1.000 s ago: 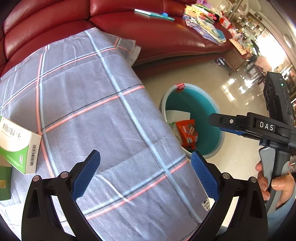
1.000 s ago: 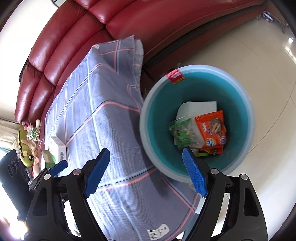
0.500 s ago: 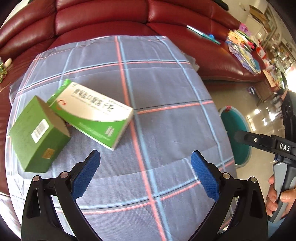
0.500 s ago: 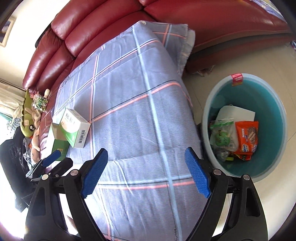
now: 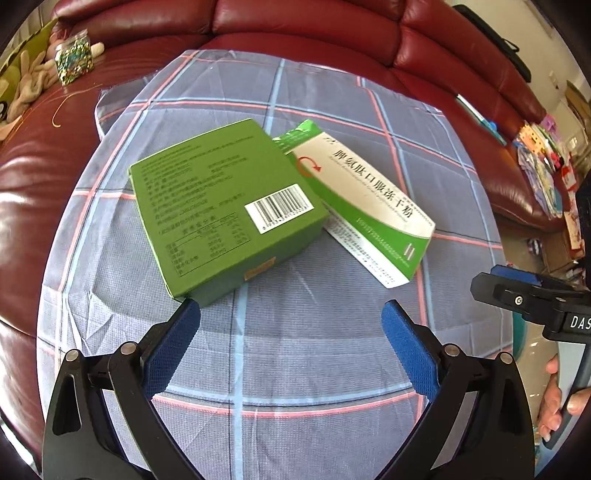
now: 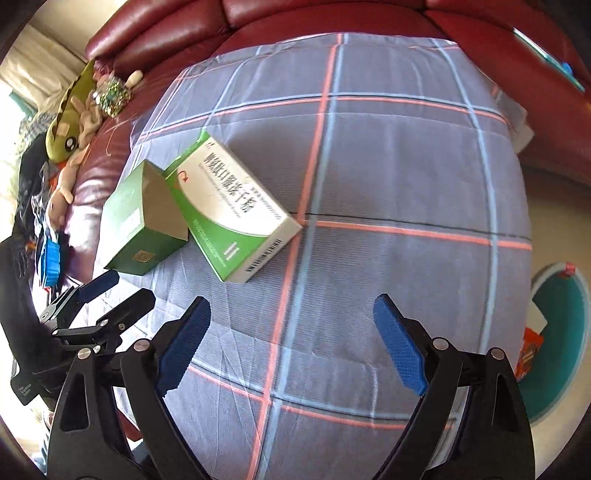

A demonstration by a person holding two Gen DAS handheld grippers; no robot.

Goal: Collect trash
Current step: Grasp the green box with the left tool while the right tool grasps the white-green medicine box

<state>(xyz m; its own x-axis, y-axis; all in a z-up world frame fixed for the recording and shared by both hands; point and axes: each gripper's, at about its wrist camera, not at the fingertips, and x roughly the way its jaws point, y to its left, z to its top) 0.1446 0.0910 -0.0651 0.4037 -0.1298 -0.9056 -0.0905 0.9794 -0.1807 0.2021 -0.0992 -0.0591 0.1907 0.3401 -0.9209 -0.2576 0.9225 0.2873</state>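
Note:
A dark green carton (image 5: 225, 214) with a barcode lies on the plaid-covered table (image 5: 314, 332), overlapping a white-and-green medicine box (image 5: 365, 199). Both show in the right wrist view, the green carton (image 6: 140, 229) at left and the medicine box (image 6: 232, 206) beside it. My left gripper (image 5: 291, 325) is open and empty, just in front of the green carton. My right gripper (image 6: 291, 325) is open and empty, short of the medicine box. The teal trash bin (image 6: 565, 343) with wrappers inside stands on the floor at the right.
A red leather sofa (image 5: 295, 29) curves behind the table. Plush toys and a glitter jar (image 5: 72, 55) lie on it at the left. Books and papers (image 5: 543, 158) sit on the sofa at the far right. The right gripper's body (image 5: 535, 302) is at the table's right edge.
Both grippers swung left, away from the bin and over the table. The two boxes are now centred and closer in the left wrist view. Both grippers stayed open.

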